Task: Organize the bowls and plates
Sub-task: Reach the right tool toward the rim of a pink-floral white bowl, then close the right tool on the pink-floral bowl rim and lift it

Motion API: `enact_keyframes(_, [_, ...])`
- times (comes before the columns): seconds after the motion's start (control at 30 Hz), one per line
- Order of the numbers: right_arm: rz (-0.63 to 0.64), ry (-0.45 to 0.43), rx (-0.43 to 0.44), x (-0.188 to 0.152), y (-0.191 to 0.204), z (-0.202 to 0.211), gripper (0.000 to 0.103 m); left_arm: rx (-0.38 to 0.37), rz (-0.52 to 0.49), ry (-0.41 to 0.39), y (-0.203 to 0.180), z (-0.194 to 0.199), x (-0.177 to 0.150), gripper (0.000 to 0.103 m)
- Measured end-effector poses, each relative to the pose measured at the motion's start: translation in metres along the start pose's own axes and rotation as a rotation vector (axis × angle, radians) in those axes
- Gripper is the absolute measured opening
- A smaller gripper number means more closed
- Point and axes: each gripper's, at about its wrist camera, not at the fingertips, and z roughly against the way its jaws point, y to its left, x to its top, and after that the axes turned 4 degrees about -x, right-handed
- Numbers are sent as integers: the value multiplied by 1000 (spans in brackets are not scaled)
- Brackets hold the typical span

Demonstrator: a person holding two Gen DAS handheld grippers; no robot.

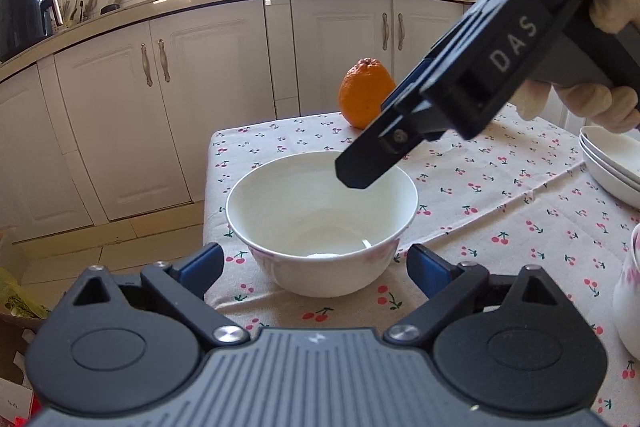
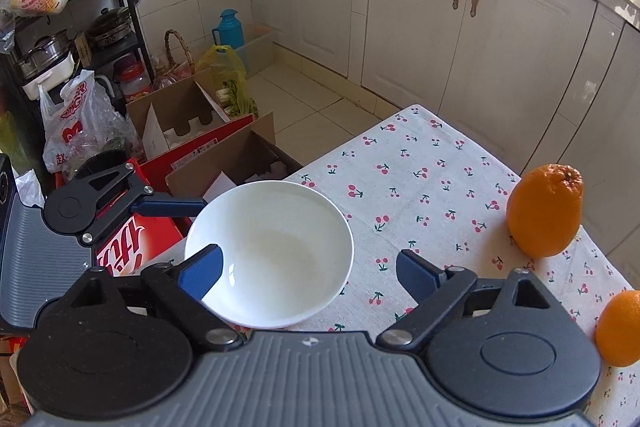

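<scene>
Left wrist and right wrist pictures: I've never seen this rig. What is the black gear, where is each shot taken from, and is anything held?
There is no robot: a person holds a hand-held claw in each hand, with a camera on each looking along its two fingers. The left camera shows the left claw at the bottom and the right claw reaching in from the upper right, held by a gloved hand. Both are open around the same white bowl; nothing is gripped. The bowl sits near the corner of a cherry-print tablecloth, with two oranges and stacked white dishes.

Stacked plates (image 1: 612, 163) cut off right, second orange (image 2: 620, 327) cropped
</scene>
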Motion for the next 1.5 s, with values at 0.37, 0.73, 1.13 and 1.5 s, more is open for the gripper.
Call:
enact_keyframes(0.37, [-22,56,37,6,-10,-31,68,-18,-17,-9,0,-3,-2,85])
enact_keyframes(0.73, [-52,80,75,5,-17,-44,60,-24,-12,-7,0,-3,0,85])
enact_keyframes(1.13, [-72,94,95,4,-18,-44,49,-37,-7,3,2,-1,1,84])
enact_keyframes(1.5, [-53,75,86,-5,-5,-11,49,-57,-25,14,-13,23,9,84])
